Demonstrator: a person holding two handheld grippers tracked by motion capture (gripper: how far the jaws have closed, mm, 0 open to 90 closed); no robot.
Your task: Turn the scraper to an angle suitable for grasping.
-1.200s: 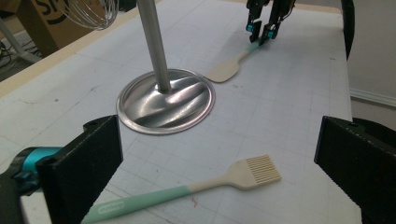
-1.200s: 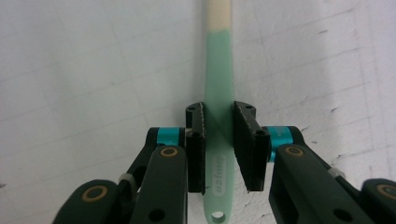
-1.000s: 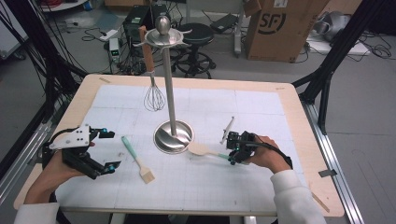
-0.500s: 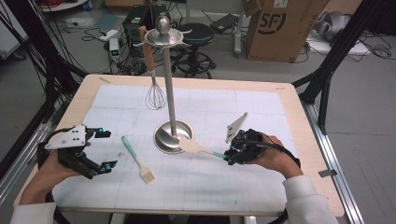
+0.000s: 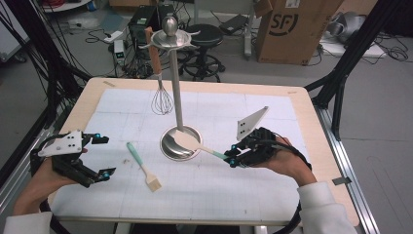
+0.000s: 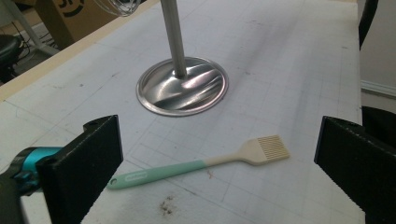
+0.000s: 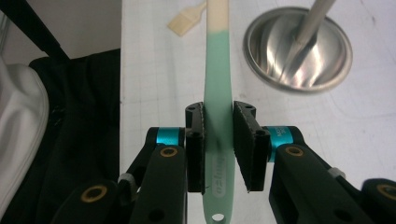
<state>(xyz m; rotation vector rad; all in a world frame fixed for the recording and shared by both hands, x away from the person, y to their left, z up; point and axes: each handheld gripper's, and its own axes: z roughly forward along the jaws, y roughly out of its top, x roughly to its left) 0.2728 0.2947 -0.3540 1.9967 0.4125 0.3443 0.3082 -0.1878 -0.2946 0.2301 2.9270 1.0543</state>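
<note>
Spatula: cream blade, mint handle, clamped at the handle by the right tongs, lifted off the bench. Blade hangs over the steel base dish of the utensil stand; cannot tell if it touches the dish. In the right gripper view the spatula handle runs straight up between the two pads, hang hole at the near end below the jaws, grip looks firm.

Left tongs spread wide, holding nothing, hovering at the bench's left side. In the left gripper view the pastry brush lies flat on the bench between and beyond the jaws, bristles toward the right, untouched.

Whisk with a wooden handle already hangs from a hook at the stand's top.

Progress, as a judgement: job reads as hanging utensils on the stand. One done (whisk), one in hand (spatula, picked up but low, not yet near the hooks), one left (brush on the bench). Remaining for the spatula: raise it, turn the hole end up to a free hook, release. Then the brush, likely with the left tongs.
</note>
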